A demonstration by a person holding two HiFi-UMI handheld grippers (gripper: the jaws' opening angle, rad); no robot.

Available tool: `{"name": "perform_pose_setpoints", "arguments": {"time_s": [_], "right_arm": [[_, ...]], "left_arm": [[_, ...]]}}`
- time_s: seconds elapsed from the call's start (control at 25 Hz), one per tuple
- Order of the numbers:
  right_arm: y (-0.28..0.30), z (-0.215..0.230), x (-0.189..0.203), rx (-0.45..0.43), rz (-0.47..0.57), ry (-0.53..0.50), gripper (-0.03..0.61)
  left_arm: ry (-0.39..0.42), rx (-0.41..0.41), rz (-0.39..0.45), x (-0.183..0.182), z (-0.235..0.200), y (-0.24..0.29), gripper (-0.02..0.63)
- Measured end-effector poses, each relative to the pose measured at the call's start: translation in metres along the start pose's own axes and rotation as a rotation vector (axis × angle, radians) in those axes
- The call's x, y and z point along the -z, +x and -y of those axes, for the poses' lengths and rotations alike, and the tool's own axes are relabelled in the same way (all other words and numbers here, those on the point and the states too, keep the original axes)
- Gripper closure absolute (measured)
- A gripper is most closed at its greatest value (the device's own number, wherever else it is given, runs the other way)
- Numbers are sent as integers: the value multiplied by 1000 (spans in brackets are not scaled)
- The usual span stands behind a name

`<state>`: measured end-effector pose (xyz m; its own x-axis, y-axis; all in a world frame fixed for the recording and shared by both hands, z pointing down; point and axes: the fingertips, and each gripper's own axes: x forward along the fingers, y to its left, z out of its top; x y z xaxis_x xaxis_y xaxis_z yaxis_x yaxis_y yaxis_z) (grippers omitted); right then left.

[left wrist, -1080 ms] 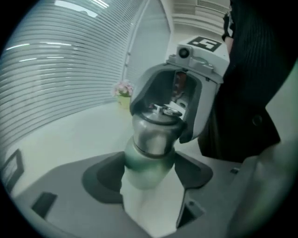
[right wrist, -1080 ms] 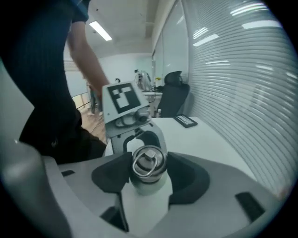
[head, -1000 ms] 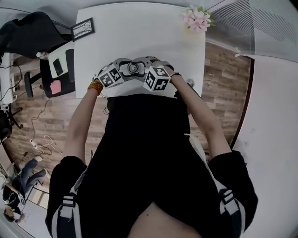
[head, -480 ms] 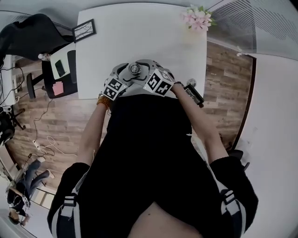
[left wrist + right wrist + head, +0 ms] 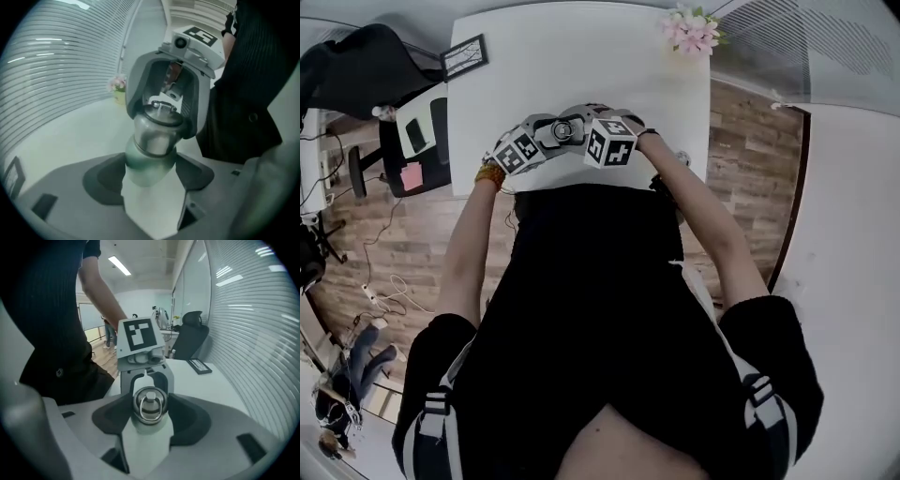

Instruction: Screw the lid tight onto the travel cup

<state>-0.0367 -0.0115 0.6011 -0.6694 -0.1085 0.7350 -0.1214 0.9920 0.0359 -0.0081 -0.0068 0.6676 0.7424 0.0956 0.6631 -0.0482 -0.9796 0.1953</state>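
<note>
**Cup braced between two grippers at the near table edge**

The travel cup (image 5: 151,140) is held in the air between the two grippers, just above the near edge of the white table (image 5: 581,66) and close against the person's body. It does not appear to rest on the table. The grippers face each other along the cup's length, which suits a screwing motion: one end can be held fixed while the other is turned. Working this close to the body probably keeps both wrists steady. A pot of pink flowers (image 5: 692,28) stands at the far right corner and a small picture frame (image 5: 466,58) at the far left, both well apart from the work.

The left gripper (image 5: 150,176) takes the cup's body. Its fingers (image 5: 105,180) are spread wide, have just been closing, and now press on either side of the greenish lower body. The steel upper part points away toward the other gripper.

The right gripper (image 5: 149,418) takes the top end. Its fingers (image 5: 187,420) are also fairly wide and have also just been closing. They now pinch the round lid (image 5: 149,408), whose metal carry ring faces that gripper's camera.

The lid sits on the cup's mouth. I cannot tell from these views whether it is fully tightened, so this looks like one re-grip within the twisting.
</note>
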Motion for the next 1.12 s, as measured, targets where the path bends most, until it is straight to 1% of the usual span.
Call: {"name": "perform_pose_setpoints", "arguments": {"time_s": [0.08,0.16,0.24,0.32,0.4,0.48,0.56,0.64,0.68,0.76,0.84,0.92,0.96,1.0,1.04,1.08,1.12], "right_arm": [[-1,0,-1,-43,-7,-30,337],[0,0,-2,-47,-12,-29,337],[-2,-2,-1,-34,-6,0,330],[-14,-1,-2,-19,29,59,287],[-33,4,-2,-2,73,132,287],[-54,12,1,18,113,195,287],[-74,21,3,52,164,258,291],[-96,35,1,110,228,307,295],[-108,44,-3,147,269,324,301],[-136,66,-14,238,369,354,311],[-168,89,-27,359,489,390,330],[-200,107,-40,500,608,424,370],[-213,114,-47,566,653,433,396],[-222,118,-54,625,685,436,405],[-228,121,-60,681,707,435,405],[-231,123,-65,736,719,436,408],[-233,126,-69,795,724,445,414]], "left_arm": [[53,62,-58,0,1,0,275],[63,73,-64,-1,1,0,273],[26,32,-28,1,0,-3,272],[-43,-39,29,6,-3,-11,268],[-97,-98,67,13,-2,-25,267],[-115,-132,81,18,4,-40,267],[-113,-148,123,7,16,-56,267],[-126,-198,221,-18,15,-75,268],[-139,-244,290,-35,8,-87,268],[-149,-362,435,-73,-15,-114,275],[-128,-480,569,-115,-40,-142,279],[-116,-589,685,-153,-62,-167,282],[-120,-657,719,-167,-72,-178,287],[-125,-735,730,-178,-81,-188,315],[-129,-813,729,-186,-89,-195,352],[-133,-878,725,-192,-94,-201,372],[-141,-926,725,-198,-96,-205,392]]}}
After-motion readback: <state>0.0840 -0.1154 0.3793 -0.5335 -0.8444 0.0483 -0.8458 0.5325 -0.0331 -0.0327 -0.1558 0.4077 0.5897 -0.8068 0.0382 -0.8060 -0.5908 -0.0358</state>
